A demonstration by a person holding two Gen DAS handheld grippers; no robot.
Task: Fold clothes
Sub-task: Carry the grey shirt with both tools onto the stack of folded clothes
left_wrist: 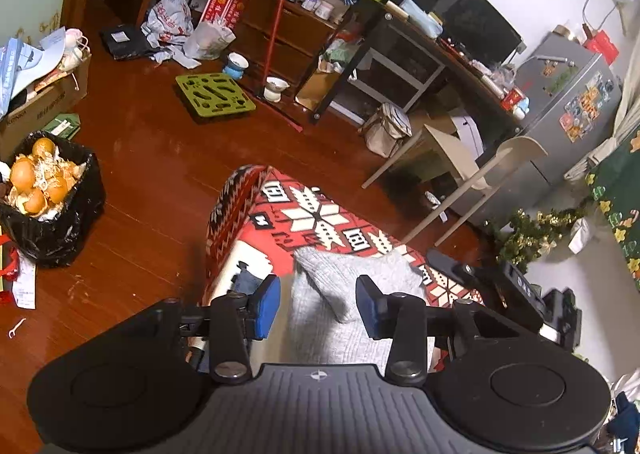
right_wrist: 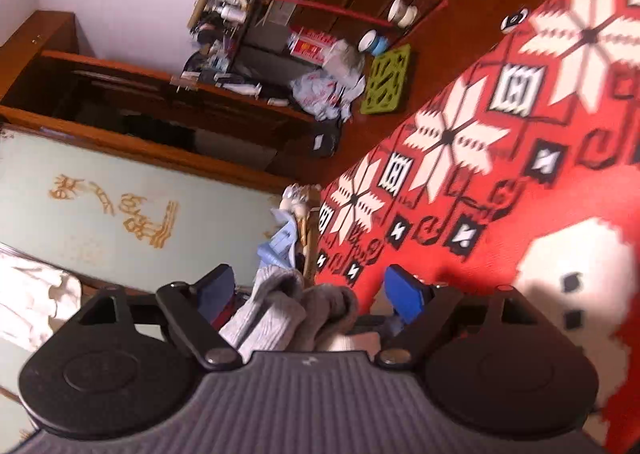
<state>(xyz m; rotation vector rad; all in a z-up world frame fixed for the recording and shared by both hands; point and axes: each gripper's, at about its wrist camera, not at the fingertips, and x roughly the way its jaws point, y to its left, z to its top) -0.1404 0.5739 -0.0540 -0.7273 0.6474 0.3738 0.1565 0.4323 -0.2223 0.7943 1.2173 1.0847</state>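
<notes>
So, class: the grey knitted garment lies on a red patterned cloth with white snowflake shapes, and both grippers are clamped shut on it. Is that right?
One thing is wrong: neither gripper is clamped. The left gripper and right gripper both stand open, blue pads clear of the grey knitted garment between them, as each wrist view shows. It does lie on the red patterned cloth with white snowflake shapes.

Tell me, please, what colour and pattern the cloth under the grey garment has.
The cloth is red with white snowflake motifs and black accents; the right wrist view shows it best.
</notes>
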